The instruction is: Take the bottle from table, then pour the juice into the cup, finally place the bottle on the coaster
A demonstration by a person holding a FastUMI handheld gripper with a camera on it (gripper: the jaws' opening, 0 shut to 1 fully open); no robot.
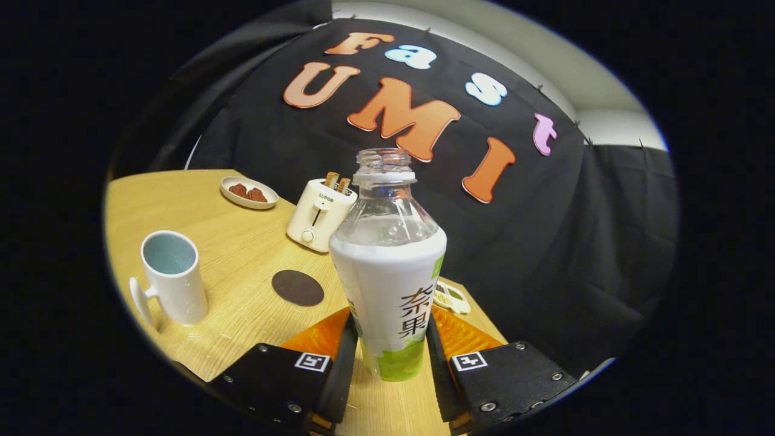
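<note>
Bottle [390, 284] upright between the fingers [390, 357], both pressing on its lower sides, one each side; cap off, neck open, white sleeve label around the body. Whether its base rests on the tabletop [242, 242] or sits just above it cannot be told. Cup [172, 278], white with a handle, stands well off to the left of the fingers. Dark round coaster [297, 287] lies flat between cup and bottle, bare. Beyond the coaster, a toaster [318, 215] with slices in its slots; behind it a small dish [249, 192] holding dark pieces.
</note>
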